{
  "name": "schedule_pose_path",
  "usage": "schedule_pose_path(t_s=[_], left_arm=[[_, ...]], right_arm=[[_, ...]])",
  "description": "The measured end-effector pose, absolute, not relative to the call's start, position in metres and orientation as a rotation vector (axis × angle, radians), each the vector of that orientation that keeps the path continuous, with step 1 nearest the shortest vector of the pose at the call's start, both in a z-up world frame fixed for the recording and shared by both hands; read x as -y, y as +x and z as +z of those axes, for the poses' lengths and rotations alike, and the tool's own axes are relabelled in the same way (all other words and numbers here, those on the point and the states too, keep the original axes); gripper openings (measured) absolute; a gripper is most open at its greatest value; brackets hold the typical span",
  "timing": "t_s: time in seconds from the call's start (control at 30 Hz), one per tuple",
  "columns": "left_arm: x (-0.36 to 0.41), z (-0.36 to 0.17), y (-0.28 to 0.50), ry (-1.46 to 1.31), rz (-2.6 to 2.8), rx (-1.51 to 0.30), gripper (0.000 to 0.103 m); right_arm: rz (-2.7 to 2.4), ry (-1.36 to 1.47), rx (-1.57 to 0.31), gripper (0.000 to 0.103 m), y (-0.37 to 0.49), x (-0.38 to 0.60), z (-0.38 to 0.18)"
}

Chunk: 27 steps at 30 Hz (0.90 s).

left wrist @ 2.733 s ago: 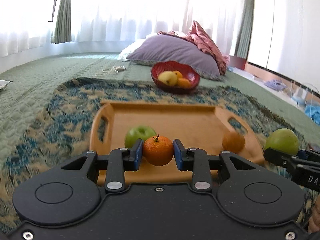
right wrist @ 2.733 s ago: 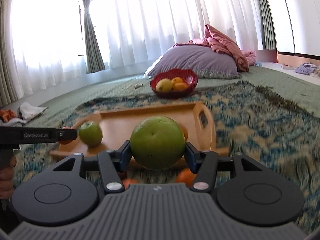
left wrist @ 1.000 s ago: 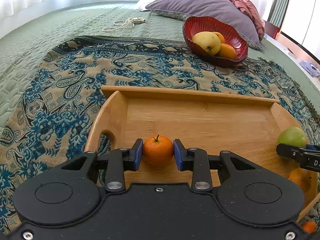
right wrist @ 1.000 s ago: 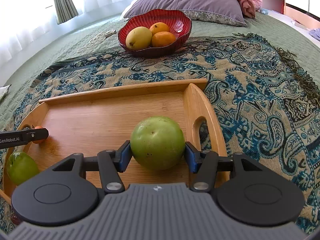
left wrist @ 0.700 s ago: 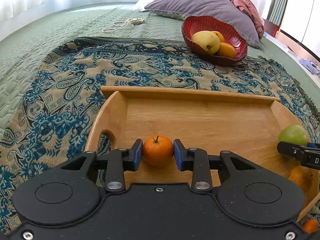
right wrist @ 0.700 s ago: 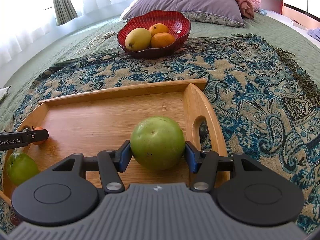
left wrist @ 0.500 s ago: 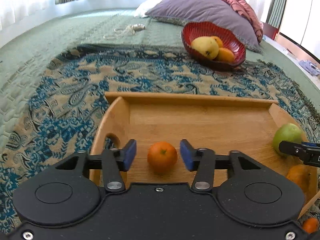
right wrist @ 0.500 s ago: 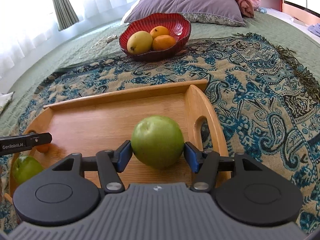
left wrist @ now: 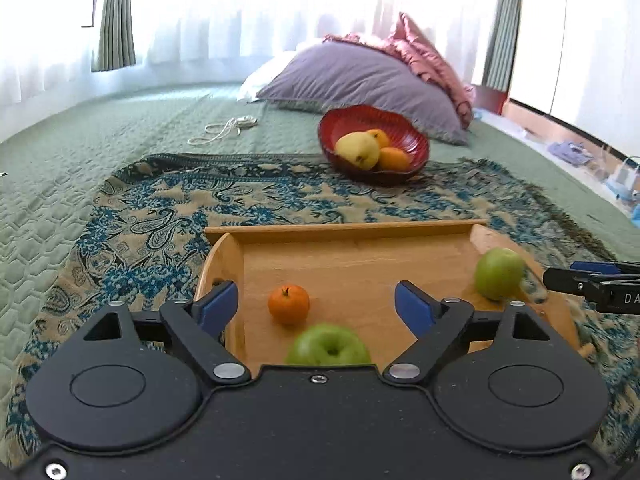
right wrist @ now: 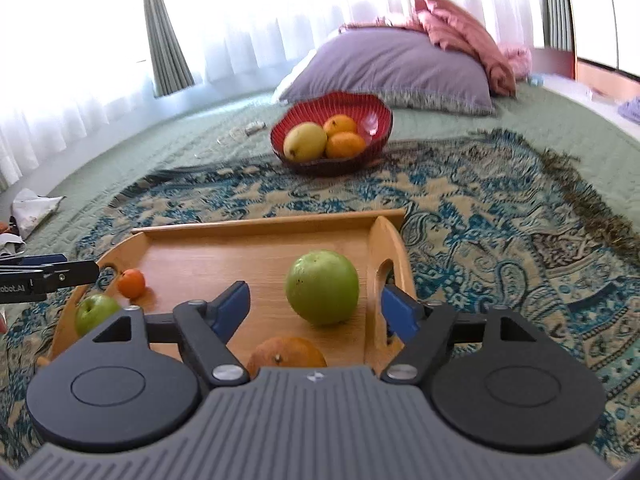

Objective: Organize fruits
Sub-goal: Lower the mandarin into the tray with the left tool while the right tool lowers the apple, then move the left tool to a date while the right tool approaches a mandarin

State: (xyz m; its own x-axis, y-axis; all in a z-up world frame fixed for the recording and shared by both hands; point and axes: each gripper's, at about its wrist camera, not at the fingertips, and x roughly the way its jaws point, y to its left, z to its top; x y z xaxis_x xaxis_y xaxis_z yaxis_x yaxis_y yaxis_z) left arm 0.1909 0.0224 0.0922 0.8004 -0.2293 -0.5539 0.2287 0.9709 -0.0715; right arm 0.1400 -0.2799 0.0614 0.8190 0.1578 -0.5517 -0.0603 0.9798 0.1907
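A wooden tray (left wrist: 360,264) (right wrist: 224,256) lies on a patterned rug. My left gripper (left wrist: 316,308) is open and empty, raised above the tray's near left part. A small mandarin (left wrist: 288,304) (right wrist: 131,283) rests on the tray ahead of it, and a green apple (left wrist: 328,349) (right wrist: 96,313) lies at the near edge. My right gripper (right wrist: 316,309) is open and empty. A big green apple (right wrist: 322,287) (left wrist: 498,273) rests on the tray's right part just beyond its fingers. An orange (right wrist: 286,354) lies under it at the near edge.
A red bowl (left wrist: 374,146) (right wrist: 332,130) with a yellow pear and two oranges stands on the rug's far edge. A purple pillow (left wrist: 360,80) and pink cloth lie behind it. A white cord (left wrist: 224,130) lies on the green bedspread.
Both grippers opened and let go of their fruit, then pulled back and up. The mandarin and the big green apple now rest on the tray.
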Motion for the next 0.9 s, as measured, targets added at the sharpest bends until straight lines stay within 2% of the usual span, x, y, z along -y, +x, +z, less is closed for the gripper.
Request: schedule_pose_path(t_s=[0.17, 0.23, 0.37, 0.9], left_arm=[[-0.024, 0.090, 0.155, 0.023, -0.257, -0.548, 0.087], [-0.024, 0.086, 0.143, 0.031, -0.257, -0.531, 0.093], [-0.023, 0.075, 0.123, 0.027, -0.259, -0.508, 0.096], [-0.026, 0.033, 0.083, 0.005, -0.229, -0.514, 0.100]], right_arm=[[0.113, 0.129, -0.517, 0.092, 0.105, 0.282, 0.061], [0.111, 0.110, -0.492, 0.096, 0.093, 0.280, 0.059], [0.108, 0.082, -0.449, 0.102, 0.069, 0.277, 0.051], [0.038, 0.021, -0.437, 0.103, 0.021, 0.258, 0.004]])
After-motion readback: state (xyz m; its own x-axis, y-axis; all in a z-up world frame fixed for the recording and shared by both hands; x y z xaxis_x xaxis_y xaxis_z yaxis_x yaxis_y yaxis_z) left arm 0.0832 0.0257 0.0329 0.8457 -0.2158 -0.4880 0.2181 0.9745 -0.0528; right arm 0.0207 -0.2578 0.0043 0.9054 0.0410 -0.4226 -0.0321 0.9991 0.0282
